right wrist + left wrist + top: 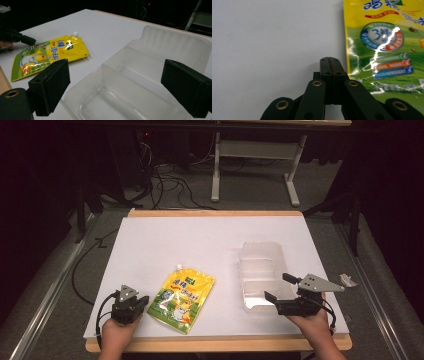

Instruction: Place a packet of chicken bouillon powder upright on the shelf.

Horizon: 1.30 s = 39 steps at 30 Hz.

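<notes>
- High view: my left gripper [141, 301] sits at the near left of the white table [165, 240], held in my left hand [117, 332], its tip just beside the lower left edge of the yellow-and-green spouted pouch [183, 302].
- The pouch lies flat near the table's front edge, its small white spout [179, 267] at the far end, pointing away from me.
- My right gripper [279, 287] is at the near right, in my right hand [310, 322], reaching toward the near end of the clear plastic divided container [262, 270].
- The container stands well apart from the pouch, to its right; a divider splits it into a near and a far compartment, and both look empty.
- Left gripper view: my jaws are pressed together with nothing between them, over bare white table, and the pouch [384, 42] lies just to their right.
- I cannot tell from here whether the closed tip touches the pouch's edge.
- Right gripper view: my jaws are spread wide, one on each side of the container [150, 75], with its near compartment lying between them.
- Neither pad touches the container's walls.
- Beyond, the pouch [47, 56] lies on the table with my left gripper [26, 40] at its far left edge.
</notes>
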{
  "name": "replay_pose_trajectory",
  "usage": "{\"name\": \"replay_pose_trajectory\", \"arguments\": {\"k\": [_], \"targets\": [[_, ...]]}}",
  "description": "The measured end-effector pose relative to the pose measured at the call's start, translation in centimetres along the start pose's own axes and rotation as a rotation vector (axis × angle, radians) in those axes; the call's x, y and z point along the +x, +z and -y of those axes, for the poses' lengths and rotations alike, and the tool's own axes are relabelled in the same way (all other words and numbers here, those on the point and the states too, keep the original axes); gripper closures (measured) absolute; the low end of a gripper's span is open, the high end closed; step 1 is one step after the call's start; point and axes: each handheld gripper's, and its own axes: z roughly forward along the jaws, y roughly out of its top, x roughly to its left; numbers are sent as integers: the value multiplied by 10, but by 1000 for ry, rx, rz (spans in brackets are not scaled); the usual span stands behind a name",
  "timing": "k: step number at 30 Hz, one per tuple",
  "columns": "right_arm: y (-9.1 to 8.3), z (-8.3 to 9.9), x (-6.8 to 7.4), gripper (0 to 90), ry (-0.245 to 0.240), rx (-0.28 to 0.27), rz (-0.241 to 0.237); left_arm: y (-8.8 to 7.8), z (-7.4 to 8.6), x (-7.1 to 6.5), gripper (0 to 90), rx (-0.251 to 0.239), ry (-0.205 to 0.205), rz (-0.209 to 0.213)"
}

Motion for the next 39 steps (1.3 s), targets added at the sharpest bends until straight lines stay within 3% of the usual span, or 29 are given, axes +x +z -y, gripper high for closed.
{"name": "replay_pose_trajectory", "arguments": {"k": [4, 11, 17, 18, 24, 31, 36, 39], "targets": [[-1, 0, -1, 92, 17, -7, 0, -1, 3, -9, 900, 0, 35, 39], [1, 0, -1, 94, 15, -6, 0, 0, 3, -18, 900, 6, 62, 106], [2, 1, -2, 97, 19, -1, 0, 3, -1, -37, 900, 26, 131, 165], [2, 1, -2, 97, 28, -2, 0, 5, -2, -45, 900, 29, 152, 183], [0, 2, -3, 97, 30, -7, 7, 7, -5, -62, 900, 40, 223, 205], [3, 4, -6, 89, 36, 0, 20, 7, -6, -57, 900, 35, 200, 204], [2, 6, -9, 88, 43, -7, 13, 5, -7, -52, 900, -11, 158, 181], [0, 6, -9, 89, 37, -12, 11, 4, -8, -51, 832, -24, 143, 180]]}}
